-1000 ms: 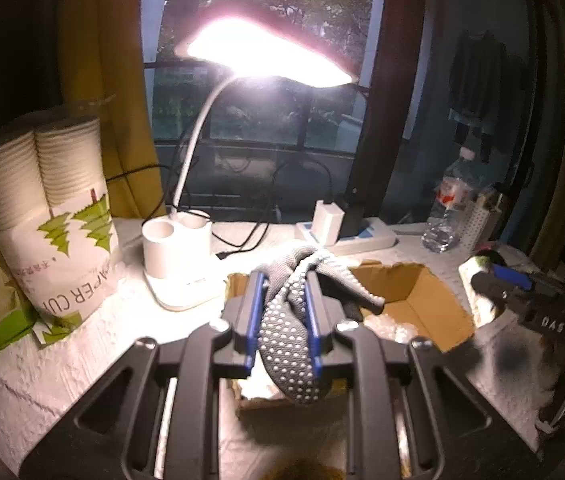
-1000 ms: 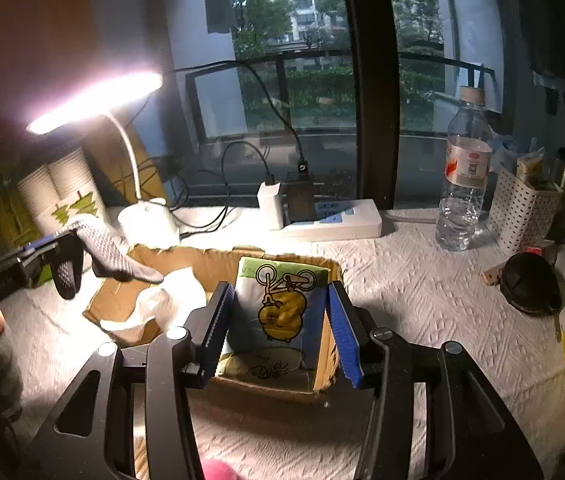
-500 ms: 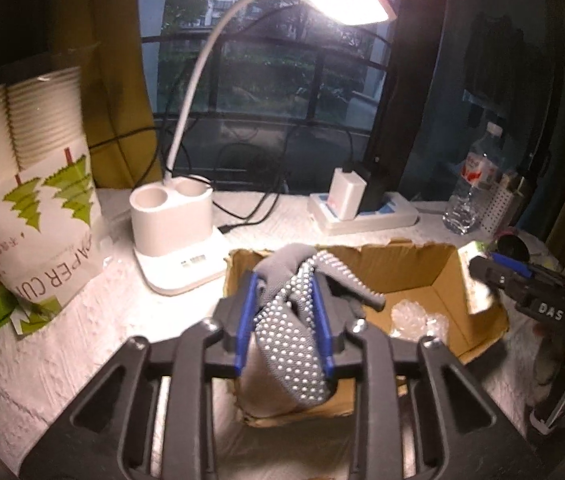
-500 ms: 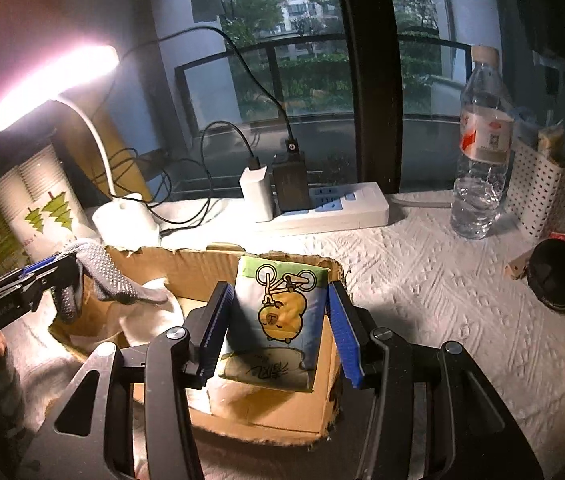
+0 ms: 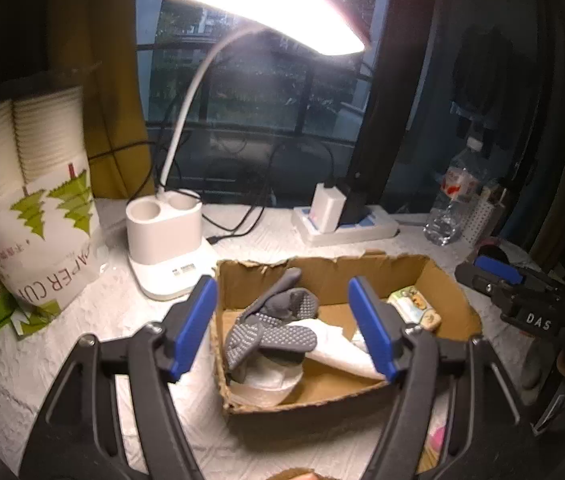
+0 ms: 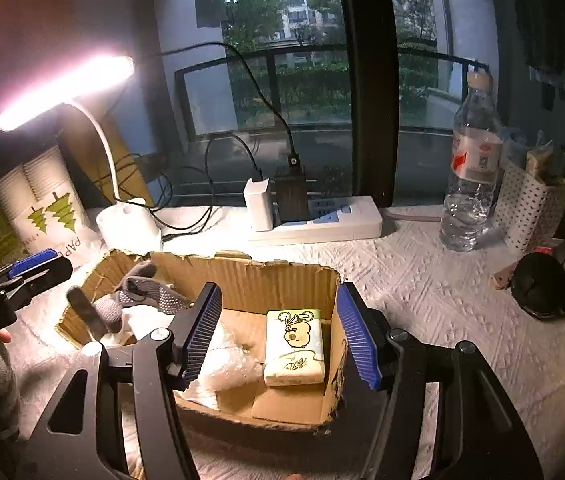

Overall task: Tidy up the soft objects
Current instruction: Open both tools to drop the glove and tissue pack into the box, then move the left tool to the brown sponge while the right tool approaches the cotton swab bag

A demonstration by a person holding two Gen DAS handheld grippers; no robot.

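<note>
2 grippers, both with jaws just opened and nothing between them: left gripper [image 5: 282, 320] over the glove [image 5: 272, 326], right gripper [image 6: 278, 332] over the tissue pack [image 6: 294, 346], both lying loose in the box [image 5: 446, 280]. Risk I see: pulling back low could snag a pad on the torn rim and drag the box. Glove is grey, dotted, crumpled on white stuff at the left end; pack lies flat at the right

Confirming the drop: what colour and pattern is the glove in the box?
Grey, with rows of small pale grip dots; the glove shows best in the left wrist view.
</note>
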